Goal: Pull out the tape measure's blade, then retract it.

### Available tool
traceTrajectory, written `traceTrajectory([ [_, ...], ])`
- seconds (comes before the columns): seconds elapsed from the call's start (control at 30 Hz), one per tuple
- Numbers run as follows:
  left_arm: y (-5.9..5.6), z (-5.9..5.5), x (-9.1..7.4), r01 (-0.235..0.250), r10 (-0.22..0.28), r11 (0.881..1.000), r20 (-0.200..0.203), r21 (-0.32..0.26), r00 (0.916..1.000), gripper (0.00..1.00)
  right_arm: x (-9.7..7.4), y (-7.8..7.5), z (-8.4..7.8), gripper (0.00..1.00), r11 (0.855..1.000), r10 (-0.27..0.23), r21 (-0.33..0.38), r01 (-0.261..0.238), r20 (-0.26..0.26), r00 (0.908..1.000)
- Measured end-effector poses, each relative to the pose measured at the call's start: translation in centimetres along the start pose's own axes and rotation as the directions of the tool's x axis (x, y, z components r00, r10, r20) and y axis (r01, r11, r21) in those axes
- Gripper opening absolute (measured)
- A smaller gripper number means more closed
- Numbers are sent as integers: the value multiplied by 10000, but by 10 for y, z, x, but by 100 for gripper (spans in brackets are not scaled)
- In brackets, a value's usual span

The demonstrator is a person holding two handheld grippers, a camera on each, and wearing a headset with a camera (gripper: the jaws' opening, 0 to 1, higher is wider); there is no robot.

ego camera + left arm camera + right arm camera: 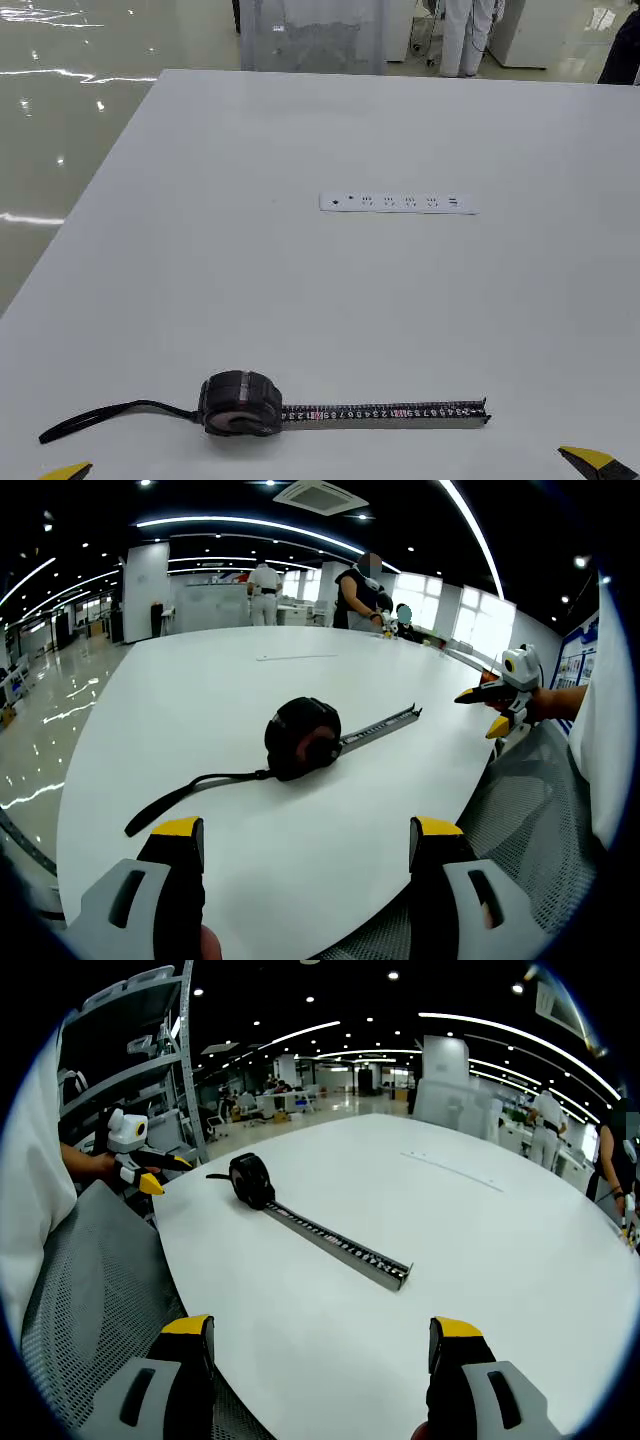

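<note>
A tape measure (240,403) is lying low in the frame on the worktop (350,290), blade (385,412) extended — retraction seemingly remaining — while left hand-held gripper (307,830) and right hand-held gripper (325,1328) are hovering, jaws apart, empty.

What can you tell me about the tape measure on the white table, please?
The tape measure is round and black, plastic by its look, and appears to stand upright near the front edge of the table. Its blade, with printed numbers, is pulled out flat to the right, ending in a hook. A black wrist strap trails left. Only the table touches it.
</note>
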State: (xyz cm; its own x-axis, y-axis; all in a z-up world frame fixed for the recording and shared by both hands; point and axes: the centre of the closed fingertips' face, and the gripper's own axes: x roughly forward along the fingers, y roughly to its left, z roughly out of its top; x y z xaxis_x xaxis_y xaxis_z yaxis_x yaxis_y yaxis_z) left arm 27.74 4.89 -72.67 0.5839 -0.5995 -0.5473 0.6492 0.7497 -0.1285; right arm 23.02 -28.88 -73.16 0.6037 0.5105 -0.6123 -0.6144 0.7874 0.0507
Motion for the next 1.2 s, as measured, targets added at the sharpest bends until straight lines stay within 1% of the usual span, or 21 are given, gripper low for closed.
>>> traceTrajectory([
  [0.03,-1,-2,0,55,-56,9999,-26,-145,10000,82,0,1,-2,89,9999,41,92,-40,-3,10000],
  [0.1,-2,-2,-1,-6,6,9999,31,-111,10000,82,0,2,-5,90,9999,21,128,-21,-21,10000],
  [0.17,-4,-3,0,76,-76,9997,-2,-252,10000,82,0,2,-6,90,9999,28,163,-27,-40,10000],
  [0.33,-5,0,1,104,-103,9997,30,-229,9999,82,-1,2,-6,90,9998,42,200,-41,-57,10000],
  [0.7,-7,0,2,121,-121,9995,17,-288,9999,82,1,3,-9,91,9997,131,211,-128,-150,9998],
  [0.83,-7,2,3,125,-123,9995,48,-307,9999,82,2,3,-9,91,9997,128,215,-124,-169,9998],
  [1.07,-14,10,13,103,-102,9997,60,-212,9999,82,3,1,-6,91,9998,119,160,-117,-130,9998],
  [1.1,-14,10,14,151,-151,9997,-1,-190,9999,82,3,1,-6,91,9998,112,144,-110,-137,9998],
  [1.13,-14,10,16,88,-89,9999,-76,-99,9999,82,3,0,-6,91,9998,129,152,-127,-146,9998],
  [1.2,-16,12,18,171,-171,9998,-56,-128,9998,82,4,0,-4,91,9998,163,132,-161,-124,9998],
])
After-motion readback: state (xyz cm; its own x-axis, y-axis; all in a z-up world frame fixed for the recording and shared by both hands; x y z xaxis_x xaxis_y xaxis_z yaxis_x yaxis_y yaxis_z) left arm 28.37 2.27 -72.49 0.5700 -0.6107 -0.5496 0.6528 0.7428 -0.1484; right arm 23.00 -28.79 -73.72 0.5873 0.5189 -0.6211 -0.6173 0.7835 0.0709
